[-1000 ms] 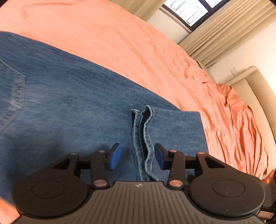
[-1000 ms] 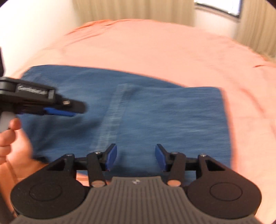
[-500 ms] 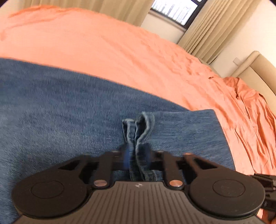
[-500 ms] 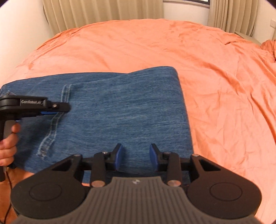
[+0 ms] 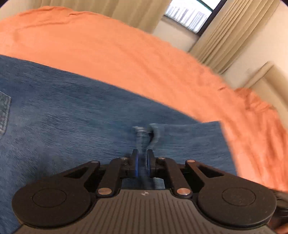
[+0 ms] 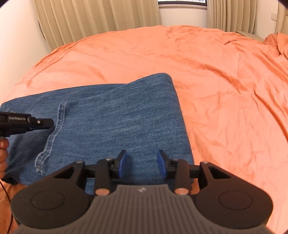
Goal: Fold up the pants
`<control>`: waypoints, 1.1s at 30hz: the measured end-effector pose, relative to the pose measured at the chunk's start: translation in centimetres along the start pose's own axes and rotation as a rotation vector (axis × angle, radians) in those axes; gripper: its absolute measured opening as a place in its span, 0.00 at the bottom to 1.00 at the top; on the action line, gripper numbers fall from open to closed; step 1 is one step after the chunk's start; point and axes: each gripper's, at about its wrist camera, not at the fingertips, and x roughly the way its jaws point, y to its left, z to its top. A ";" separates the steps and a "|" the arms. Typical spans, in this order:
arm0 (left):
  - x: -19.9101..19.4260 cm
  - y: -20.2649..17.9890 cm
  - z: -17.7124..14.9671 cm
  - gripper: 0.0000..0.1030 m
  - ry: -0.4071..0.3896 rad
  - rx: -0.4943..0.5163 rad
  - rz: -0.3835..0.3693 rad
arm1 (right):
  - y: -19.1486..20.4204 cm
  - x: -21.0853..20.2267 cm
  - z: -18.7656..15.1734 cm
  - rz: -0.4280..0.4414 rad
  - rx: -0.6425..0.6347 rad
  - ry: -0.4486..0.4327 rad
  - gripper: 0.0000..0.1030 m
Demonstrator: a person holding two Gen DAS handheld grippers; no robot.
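Note:
Blue jeans (image 6: 115,115) lie folded on an orange bed, also seen in the left wrist view (image 5: 72,115). My left gripper (image 5: 142,162) is shut on the leg hems (image 5: 145,133), which bunch up between its blue pads. The left gripper also shows at the left of the right wrist view (image 6: 43,123), at the hem edge (image 6: 52,136). My right gripper (image 6: 142,162) is open and empty, low over the near edge of the jeans by their folded right side.
The orange bedsheet (image 6: 225,81) spreads far and right of the jeans, wrinkled. Beige curtains (image 6: 93,19) and a window (image 5: 189,12) stand behind the bed. A headboard (image 5: 270,75) and bunched orange bedding (image 5: 255,108) are at the right.
My left gripper closed on the leg hems and holds them. My right gripper moved along the near edge toward the jeans' folded right side and stays open.

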 end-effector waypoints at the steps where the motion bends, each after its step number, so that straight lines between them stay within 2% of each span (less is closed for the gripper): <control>1: -0.4 -0.2 -0.2 0.08 0.001 -0.001 -0.023 | 0.0 0.0 -0.1 -0.002 -0.001 0.000 0.34; 6: 0.4 -0.6 -0.6 0.30 0.028 0.021 0.008 | 0.0 -0.1 -0.4 0.002 0.020 -0.007 0.36; 8: 1.4 -0.6 -0.7 0.33 0.045 0.017 0.011 | 0.2 -0.3 -0.6 0.005 0.014 -0.008 0.36; 16: 3.7 -2.2 -0.5 0.33 0.016 0.107 0.036 | -0.3 -0.2 -1.1 0.015 0.029 -0.003 0.37; 18: 4.3 -2.1 -0.2 0.34 0.019 0.111 0.056 | -0.3 -0.2 -1.1 0.014 0.027 -0.002 0.37; 24: 5.7 -1.7 0.5 0.34 0.028 0.128 0.056 | -0.1 -0.1 -1.2 0.018 0.017 -0.001 0.39; 25: 5.8 -1.8 0.5 0.34 0.033 0.131 0.061 | -0.1 -0.1 -1.2 0.018 0.017 -0.001 0.39; 27: 5.6 -2.3 0.3 0.14 0.039 0.159 0.075 | -0.1 -0.1 -1.1 0.019 0.020 -0.001 0.39; 29: 4.9 -2.7 0.2 0.01 0.029 0.160 0.061 | -0.1 -0.2 -1.1 0.021 0.022 -0.002 0.39; 33: 1.2 -4.2 0.1 0.01 -0.048 0.184 0.071 | -0.3 -0.8 -1.1 0.015 0.009 -0.016 0.39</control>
